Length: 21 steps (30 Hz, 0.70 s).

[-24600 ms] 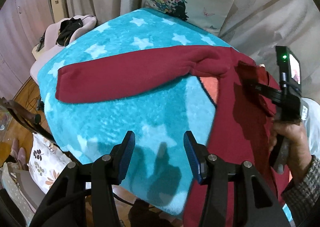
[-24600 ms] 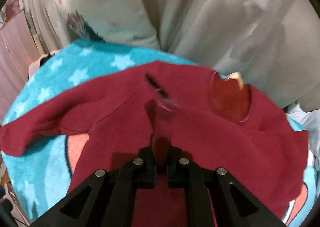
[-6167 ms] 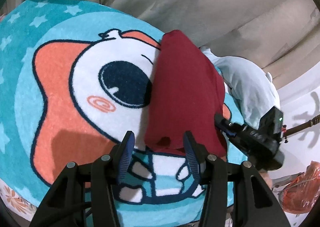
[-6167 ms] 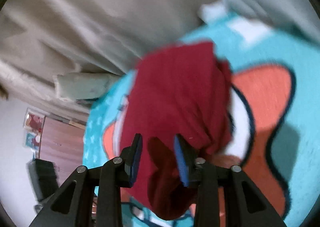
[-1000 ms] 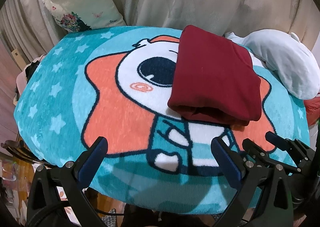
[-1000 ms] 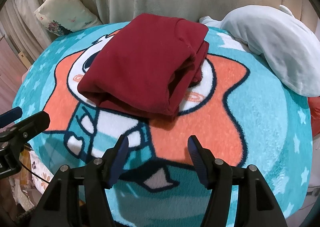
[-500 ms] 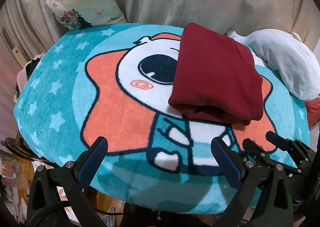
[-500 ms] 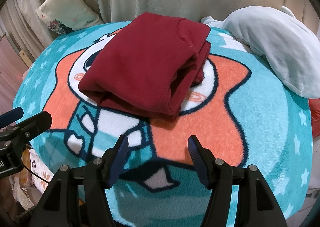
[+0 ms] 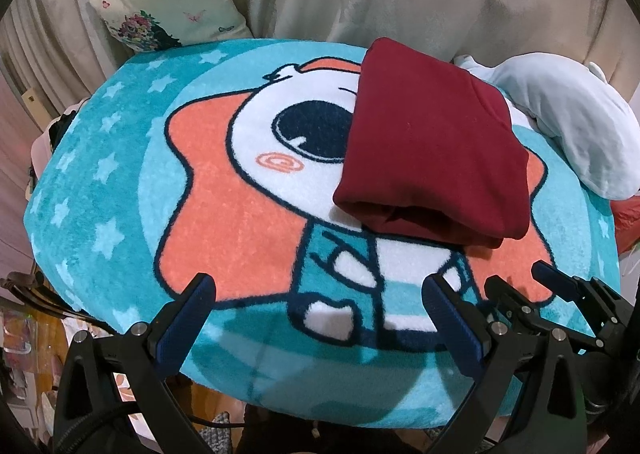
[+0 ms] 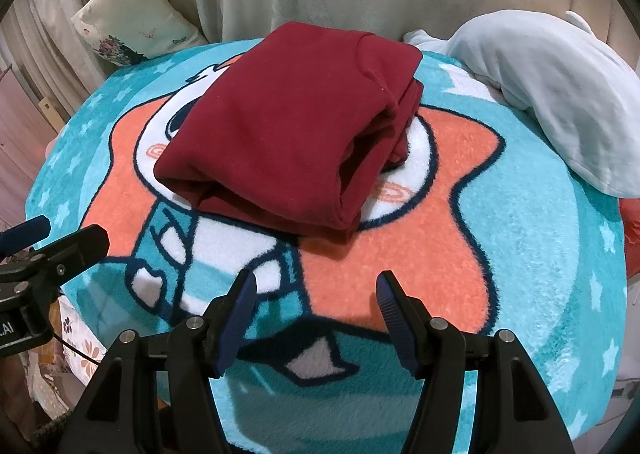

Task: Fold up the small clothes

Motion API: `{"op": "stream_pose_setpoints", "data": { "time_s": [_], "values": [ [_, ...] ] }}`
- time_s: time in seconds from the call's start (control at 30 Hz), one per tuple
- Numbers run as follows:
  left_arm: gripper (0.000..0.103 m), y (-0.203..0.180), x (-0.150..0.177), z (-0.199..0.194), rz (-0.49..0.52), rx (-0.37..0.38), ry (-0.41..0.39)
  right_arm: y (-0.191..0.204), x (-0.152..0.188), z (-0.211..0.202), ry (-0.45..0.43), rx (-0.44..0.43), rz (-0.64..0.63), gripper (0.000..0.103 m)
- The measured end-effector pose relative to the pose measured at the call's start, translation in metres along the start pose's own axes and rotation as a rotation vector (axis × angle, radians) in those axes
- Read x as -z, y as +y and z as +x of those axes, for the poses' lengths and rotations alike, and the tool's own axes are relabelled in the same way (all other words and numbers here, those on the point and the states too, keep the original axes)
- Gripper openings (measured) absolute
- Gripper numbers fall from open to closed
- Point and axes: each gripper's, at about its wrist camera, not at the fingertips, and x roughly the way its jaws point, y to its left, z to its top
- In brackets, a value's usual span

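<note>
Lying folded into a thick maroon bundle (image 10: 280, 133) on the cartoon-star blanket (image 10: 500, 238), once spread flat, as my left tool (image 9: 316, 318) and right tool (image 10: 316, 302) hover released.

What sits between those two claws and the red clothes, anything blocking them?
Nothing visible does. The left gripper and right gripper both stand open and empty, with only bare blanket between them and the folded red garment. The pale cushion lies off to the side.

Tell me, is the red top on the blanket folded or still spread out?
Folded. The red top lies as a compact stack, layered edges showing at its near side.
</note>
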Motion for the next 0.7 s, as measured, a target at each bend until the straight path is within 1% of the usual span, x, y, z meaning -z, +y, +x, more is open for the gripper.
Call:
{"op": "stream_pose_setpoints", "data": {
  "time_s": [0.7],
  "values": [
    [0.103, -0.0027, 0.0037, 0.0017, -0.002, 0.006, 0.005, 0.0022, 0.0011, 0.0009, 0.002, 0.0, -0.021, 0.068]
  ]
}}
